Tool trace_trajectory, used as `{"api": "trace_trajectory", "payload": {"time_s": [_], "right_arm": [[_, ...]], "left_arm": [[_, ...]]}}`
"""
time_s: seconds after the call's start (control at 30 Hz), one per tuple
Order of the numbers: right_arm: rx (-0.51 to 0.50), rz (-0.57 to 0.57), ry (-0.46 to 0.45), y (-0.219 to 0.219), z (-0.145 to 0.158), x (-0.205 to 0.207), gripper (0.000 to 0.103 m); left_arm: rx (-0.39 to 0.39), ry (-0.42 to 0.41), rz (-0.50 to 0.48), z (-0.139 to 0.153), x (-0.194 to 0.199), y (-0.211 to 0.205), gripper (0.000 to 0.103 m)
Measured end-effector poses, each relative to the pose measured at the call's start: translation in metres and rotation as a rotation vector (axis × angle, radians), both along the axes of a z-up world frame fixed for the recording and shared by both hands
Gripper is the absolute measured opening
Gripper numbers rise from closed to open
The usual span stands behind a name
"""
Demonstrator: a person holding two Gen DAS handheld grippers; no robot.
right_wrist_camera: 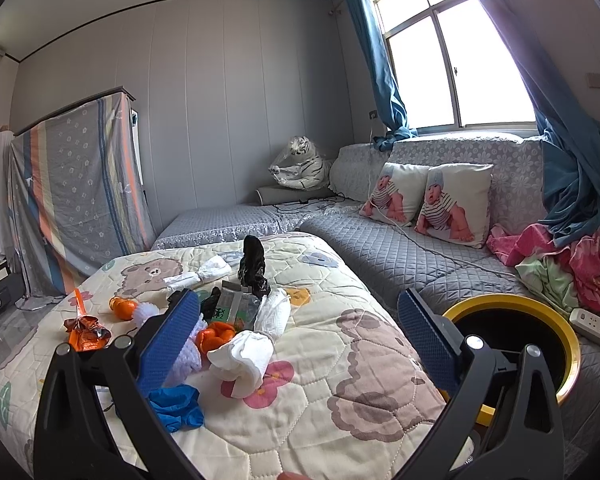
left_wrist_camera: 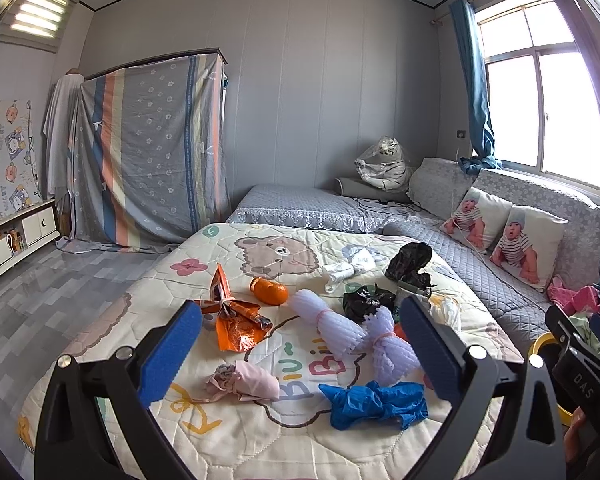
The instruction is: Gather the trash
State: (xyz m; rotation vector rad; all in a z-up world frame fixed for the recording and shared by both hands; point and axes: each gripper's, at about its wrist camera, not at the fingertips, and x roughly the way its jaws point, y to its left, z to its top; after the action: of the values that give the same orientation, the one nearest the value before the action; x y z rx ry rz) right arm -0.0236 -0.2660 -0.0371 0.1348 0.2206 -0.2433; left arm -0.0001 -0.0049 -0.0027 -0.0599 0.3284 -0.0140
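Trash lies scattered on the cartoon quilt [left_wrist_camera: 260, 432]: a blue bag [left_wrist_camera: 374, 402], a pink wad [left_wrist_camera: 246, 380], two lilac foam nets [left_wrist_camera: 328, 322], an orange wrapper [left_wrist_camera: 232, 316], an orange peel [left_wrist_camera: 269, 290], black bags [left_wrist_camera: 408, 262] and white tissue [right_wrist_camera: 242, 356]. My left gripper [left_wrist_camera: 296, 354] is open and empty above the quilt's near end. My right gripper [right_wrist_camera: 296, 340] is open and empty, with the white tissue just ahead. A yellow-rimmed bin [right_wrist_camera: 572, 344] stands at the right behind the right finger.
A grey quilted sofa [right_wrist_camera: 380, 248] with two baby-print pillows [right_wrist_camera: 452, 200] runs along the right under the window. Pink clothes [right_wrist_camera: 572, 264] and a white power strip [right_wrist_camera: 594, 322] lie by the bin. A covered wardrobe [left_wrist_camera: 148, 152] stands at the back left.
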Motion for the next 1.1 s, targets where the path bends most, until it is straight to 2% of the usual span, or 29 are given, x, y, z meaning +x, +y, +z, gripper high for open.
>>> {"api": "trace_trajectory", "payload": {"time_s": [1.1], "right_arm": [[0.012,0.000,0.005,-0.0010,-0.0018,0.0002,0.095]], "left_arm": [[0.002,0.004,-0.016,-0.0017,0.0008,-0.0027,0.096]]}}
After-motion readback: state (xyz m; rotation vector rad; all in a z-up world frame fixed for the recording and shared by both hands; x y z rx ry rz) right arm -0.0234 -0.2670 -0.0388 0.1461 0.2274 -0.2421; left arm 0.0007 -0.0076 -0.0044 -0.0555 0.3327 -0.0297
